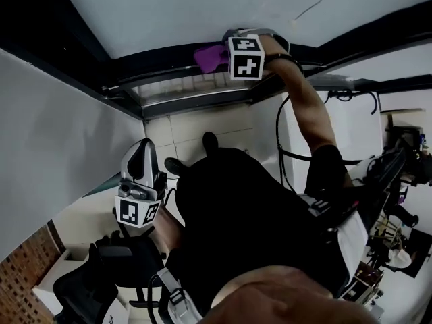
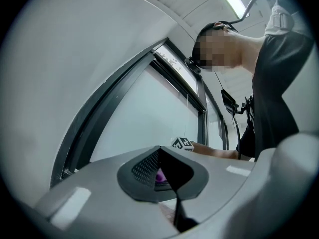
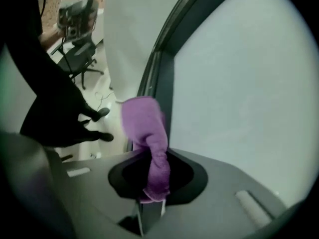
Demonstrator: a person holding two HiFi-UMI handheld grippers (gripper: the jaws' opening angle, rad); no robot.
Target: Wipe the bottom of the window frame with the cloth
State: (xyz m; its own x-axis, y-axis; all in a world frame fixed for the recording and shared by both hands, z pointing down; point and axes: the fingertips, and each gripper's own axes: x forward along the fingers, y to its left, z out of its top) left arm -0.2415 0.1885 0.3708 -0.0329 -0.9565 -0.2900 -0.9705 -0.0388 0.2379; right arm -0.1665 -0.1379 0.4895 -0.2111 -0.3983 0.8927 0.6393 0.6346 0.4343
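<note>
In the head view my right gripper [image 1: 228,57] reaches out to the dark window frame [image 1: 182,94] and holds a purple cloth [image 1: 210,57] against its bottom rail. The right gripper view shows that gripper [image 3: 152,195] shut on the cloth [image 3: 144,126], which bunches up from the jaws beside the frame [image 3: 160,78] and the pale glass. My left gripper [image 1: 142,157] hangs low by the person's side, far from the window. Its jaws [image 2: 175,210] meet in a thin line with nothing between them. From there the frame [image 2: 200,108] runs away towards the right gripper's marker cube [image 2: 182,143].
A white wall panel [image 1: 54,147] stands to the left of the window. A black office chair [image 1: 91,285] sits low at the left, also as a chair [image 3: 79,59] behind the person. Cables [image 1: 280,140] and equipment [image 1: 398,181] crowd the right side.
</note>
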